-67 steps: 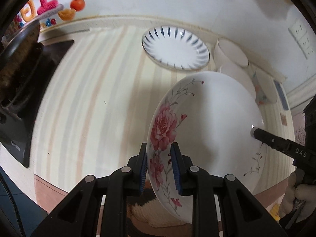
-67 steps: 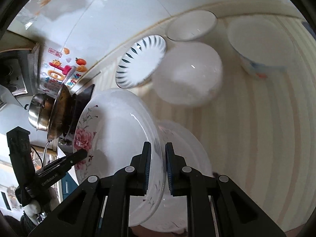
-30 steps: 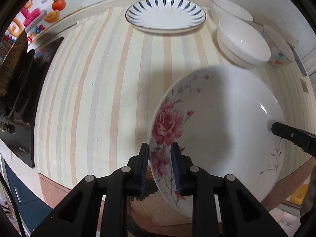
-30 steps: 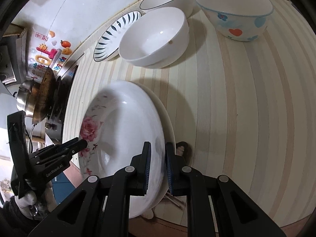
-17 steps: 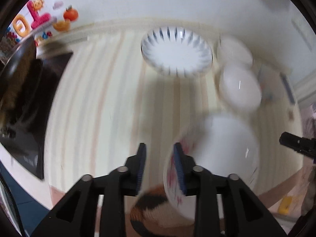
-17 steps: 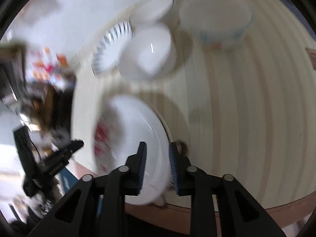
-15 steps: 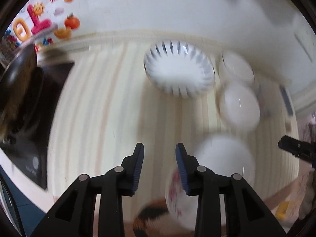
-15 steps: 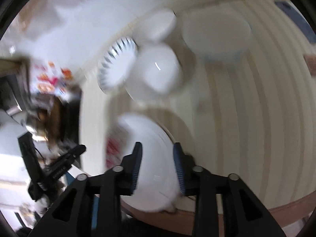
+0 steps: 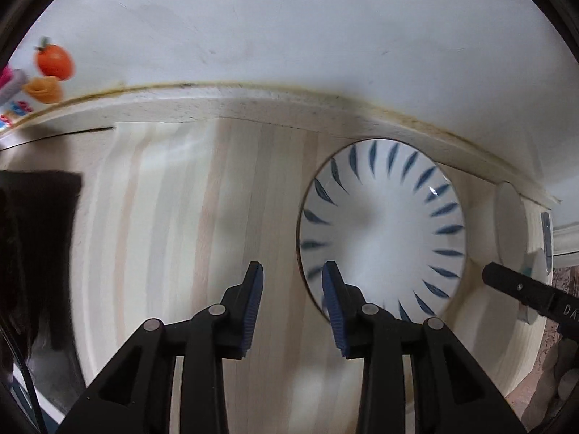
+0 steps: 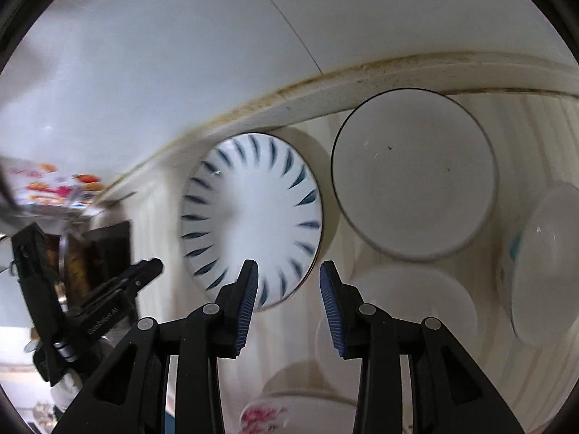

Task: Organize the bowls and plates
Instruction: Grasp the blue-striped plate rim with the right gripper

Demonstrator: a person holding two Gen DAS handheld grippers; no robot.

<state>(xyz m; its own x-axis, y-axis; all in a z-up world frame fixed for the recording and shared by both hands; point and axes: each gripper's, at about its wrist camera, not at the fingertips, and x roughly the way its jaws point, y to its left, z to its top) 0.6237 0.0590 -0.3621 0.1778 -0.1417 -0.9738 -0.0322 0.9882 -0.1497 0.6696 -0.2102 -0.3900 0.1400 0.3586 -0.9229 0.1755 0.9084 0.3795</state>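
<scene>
1. Striped counter runs back to a white wall; its left end is dark and blurred, with something black there that cannot be made out.
2. Left gripper and right gripper both stand partly open with nothing between the pads.
3. Blue-dashed plate lies flat near the wall, between the two grippers.
4. Black-rimmed bowl sits just beside it; two more bowls are smeared.
5. Rose plate is cut off at the bottom edge, probably lying flat.
</scene>
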